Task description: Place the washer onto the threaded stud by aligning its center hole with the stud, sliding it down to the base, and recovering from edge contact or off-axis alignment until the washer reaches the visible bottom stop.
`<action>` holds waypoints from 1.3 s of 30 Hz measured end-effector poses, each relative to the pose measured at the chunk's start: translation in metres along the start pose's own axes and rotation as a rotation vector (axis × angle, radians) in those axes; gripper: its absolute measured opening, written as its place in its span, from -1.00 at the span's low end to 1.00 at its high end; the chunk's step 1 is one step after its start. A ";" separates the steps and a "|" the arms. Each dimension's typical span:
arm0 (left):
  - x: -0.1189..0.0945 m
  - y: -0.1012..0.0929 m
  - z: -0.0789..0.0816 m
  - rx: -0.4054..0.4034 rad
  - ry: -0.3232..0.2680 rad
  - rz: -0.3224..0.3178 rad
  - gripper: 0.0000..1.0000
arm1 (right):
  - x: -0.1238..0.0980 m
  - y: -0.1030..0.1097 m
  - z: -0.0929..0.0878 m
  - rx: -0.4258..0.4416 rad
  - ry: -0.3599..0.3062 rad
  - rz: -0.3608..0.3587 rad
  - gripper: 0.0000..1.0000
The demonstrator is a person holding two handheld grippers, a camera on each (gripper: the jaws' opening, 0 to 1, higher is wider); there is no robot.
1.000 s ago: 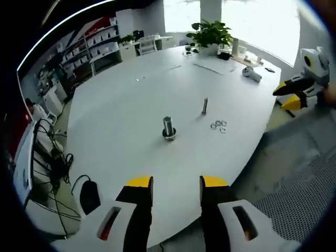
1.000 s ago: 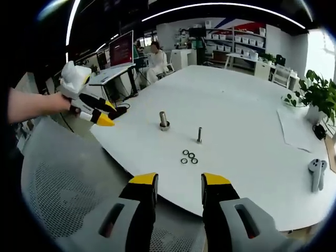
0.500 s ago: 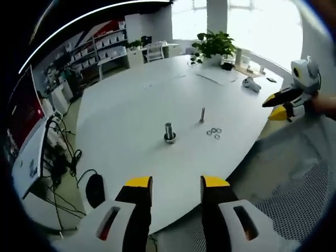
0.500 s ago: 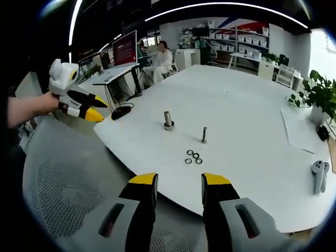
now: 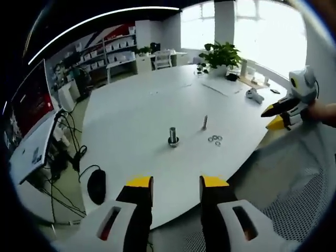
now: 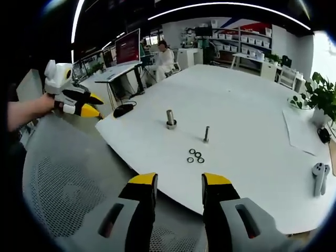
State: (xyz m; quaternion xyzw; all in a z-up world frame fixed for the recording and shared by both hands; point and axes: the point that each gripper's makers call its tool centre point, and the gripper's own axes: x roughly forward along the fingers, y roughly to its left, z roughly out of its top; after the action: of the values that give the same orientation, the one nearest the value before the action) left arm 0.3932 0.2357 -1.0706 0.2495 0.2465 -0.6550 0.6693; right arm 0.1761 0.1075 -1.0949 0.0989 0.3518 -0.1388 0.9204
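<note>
Three small metal washers [image 5: 214,139] [image 6: 195,156] lie together on the large white table [image 5: 136,115] [image 6: 247,115]. Beside them stands a thin threaded stud [image 5: 205,122] [image 6: 206,134], and a thicker bolt with a collar at its base [image 5: 172,136] [image 6: 170,119] stands a little further off. My left gripper [image 5: 175,185] is open and empty, held back from the table's near edge; it also appears at the left of the right gripper view [image 6: 90,105]. My right gripper [image 6: 179,182] is open and empty, off the table's edge; it appears at the right of the left gripper view [image 5: 272,117].
A mesh chair [image 6: 68,194] [image 5: 299,199] lies below both grippers. A black mouse [image 5: 96,186] and cables lie near the table's edge. A white controller [image 6: 318,176], papers and a potted plant [image 5: 219,52] occupy the far side. A person sits at a desk [image 6: 163,60] behind.
Both views have pulled back from the table, so studs and washers look smaller. The other gripper in each view has drifted slightly. Nothing on the table moved; both grippers stay open.
</note>
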 end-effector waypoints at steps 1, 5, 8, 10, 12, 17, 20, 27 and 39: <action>0.000 0.000 0.001 -0.003 -0.005 -0.003 -0.33 | 0.000 0.000 0.000 0.000 0.001 0.000 -0.28; -0.001 -0.004 0.003 0.026 -0.022 -0.002 -0.33 | 0.000 -0.001 0.000 0.013 0.001 -0.004 -0.28; -0.002 -0.005 0.003 0.040 -0.031 -0.013 -0.34 | 0.001 -0.002 0.000 0.007 0.003 -0.004 -0.28; -0.002 -0.006 0.005 0.038 -0.042 -0.021 -0.34 | 0.000 -0.003 0.000 0.013 0.000 -0.007 -0.28; -0.002 -0.010 0.006 0.049 -0.058 -0.025 -0.34 | 0.002 -0.002 -0.001 0.015 0.004 -0.006 -0.28; 0.001 -0.017 0.005 0.050 -0.059 -0.044 -0.34 | 0.002 -0.001 -0.003 0.008 0.014 -0.003 -0.28; 0.000 -0.020 0.003 0.062 -0.059 -0.050 -0.35 | 0.002 -0.001 -0.003 0.010 0.014 -0.004 -0.28; 0.001 -0.017 0.001 0.080 -0.049 -0.038 -0.37 | 0.004 0.002 -0.004 -0.002 0.022 0.005 -0.28; 0.002 -0.016 0.001 0.057 -0.054 -0.047 -0.38 | 0.004 0.003 -0.004 0.005 0.032 0.004 -0.27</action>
State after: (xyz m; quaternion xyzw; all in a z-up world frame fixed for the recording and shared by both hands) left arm 0.3768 0.2332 -1.0720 0.2450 0.2152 -0.6837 0.6528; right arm 0.1773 0.1106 -1.1007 0.1042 0.3661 -0.1362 0.9146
